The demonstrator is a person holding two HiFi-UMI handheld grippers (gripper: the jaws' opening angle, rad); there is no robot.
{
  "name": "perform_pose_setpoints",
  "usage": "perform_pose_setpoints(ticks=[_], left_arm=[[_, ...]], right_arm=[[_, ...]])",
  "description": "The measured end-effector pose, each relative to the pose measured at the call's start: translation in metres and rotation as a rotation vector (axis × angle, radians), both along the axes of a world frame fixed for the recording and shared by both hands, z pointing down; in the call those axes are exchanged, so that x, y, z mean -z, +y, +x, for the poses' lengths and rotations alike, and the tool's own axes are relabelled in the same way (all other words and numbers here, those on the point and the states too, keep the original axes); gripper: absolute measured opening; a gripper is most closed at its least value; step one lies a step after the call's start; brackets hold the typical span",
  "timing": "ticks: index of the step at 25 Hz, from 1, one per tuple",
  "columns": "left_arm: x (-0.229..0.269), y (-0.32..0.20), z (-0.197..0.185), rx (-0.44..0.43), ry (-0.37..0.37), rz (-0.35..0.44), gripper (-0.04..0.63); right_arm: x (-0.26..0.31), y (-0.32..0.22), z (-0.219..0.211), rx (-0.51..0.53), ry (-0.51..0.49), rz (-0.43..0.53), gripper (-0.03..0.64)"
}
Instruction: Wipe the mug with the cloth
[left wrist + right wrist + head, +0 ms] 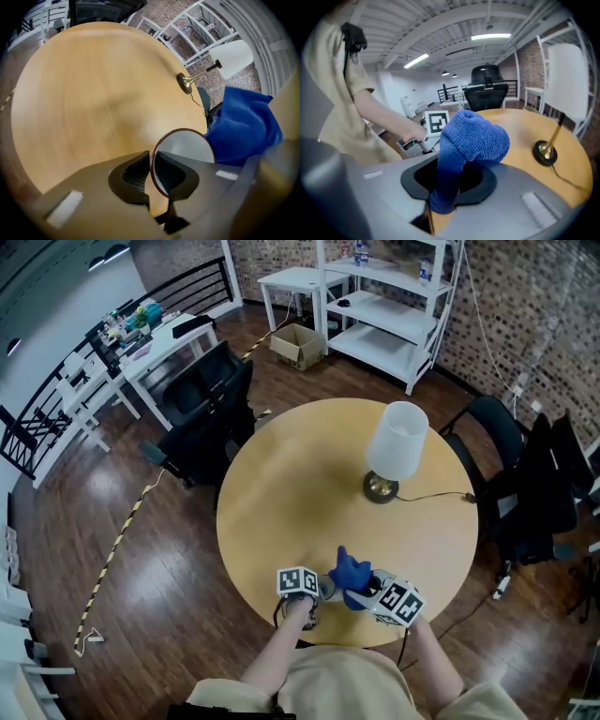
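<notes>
Mug (187, 150) rim clamped in left hand-held gripper (151, 180); right hand-held gripper (443, 187) pinches cloth (474, 137).

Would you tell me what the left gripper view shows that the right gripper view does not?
Only left gripper view: the brown-rimmed mug, its rim pinched by the left gripper. Only right gripper view: the person's bare forearm and a marker cube. Both: the blue terry cloth, the white-shaded brass lamp, the round wooden table.
</notes>
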State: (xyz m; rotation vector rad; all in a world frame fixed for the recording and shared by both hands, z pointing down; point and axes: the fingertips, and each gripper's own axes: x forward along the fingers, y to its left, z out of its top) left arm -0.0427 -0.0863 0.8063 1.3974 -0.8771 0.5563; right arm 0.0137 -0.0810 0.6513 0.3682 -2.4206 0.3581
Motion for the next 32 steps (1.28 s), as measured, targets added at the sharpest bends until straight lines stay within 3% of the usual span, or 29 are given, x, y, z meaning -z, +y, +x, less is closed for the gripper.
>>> perform_pose_setpoints(ticks=[3, 5, 10, 14, 19, 23, 26, 29, 32], left_arm=[[0.001, 0.007, 0.0, 0.031, 0.021, -0.054, 0.026], [-0.003, 0.005, 0.001, 0.056, 0.045, -0.06, 0.026], [-0.004, 0.0, 0.001, 0.064, 0.069, -0.051, 0.028], [-0.007, 0.005, -0.001, 0.08, 0.084, -0.067, 0.026], [-0.008, 0.005, -0.004, 0.069, 0.07, -0.062, 0.026], [-0.007, 0.002, -0.007, 0.054, 0.057, -0.047, 0.026], [-0.003, -0.004, -0.009, 0.04, 0.03, -0.027, 0.026], [-0.003, -0.004, -0.01, 0.04, 0.022, -0.023, 0.026], [0.001, -0.005, -0.007, -0.01, -0.028, 0.015, 0.028]], right_arm=[[-0.029, 0.023, -0.025, 0.209, 0.23, 0.162, 0.078], [-0.05, 0.034, -0.026, 0.264, 0.317, 0.189, 0.078], [-0.054, 0.028, -0.007, 0.112, 0.273, 0.143, 0.077], [-0.078, 0.033, 0.025, 0.017, 0.346, 0.065, 0.077], [-0.111, 0.039, 0.016, -0.037, 0.324, -0.031, 0.077], [-0.146, 0.046, 0.005, -0.008, 0.369, -0.091, 0.077], [-0.152, 0.044, 0.005, -0.064, 0.293, -0.16, 0.078], [-0.136, 0.035, 0.023, -0.244, 0.139, -0.238, 0.078], [-0.107, 0.025, 0.058, -0.428, 0.012, -0.245, 0.077]])
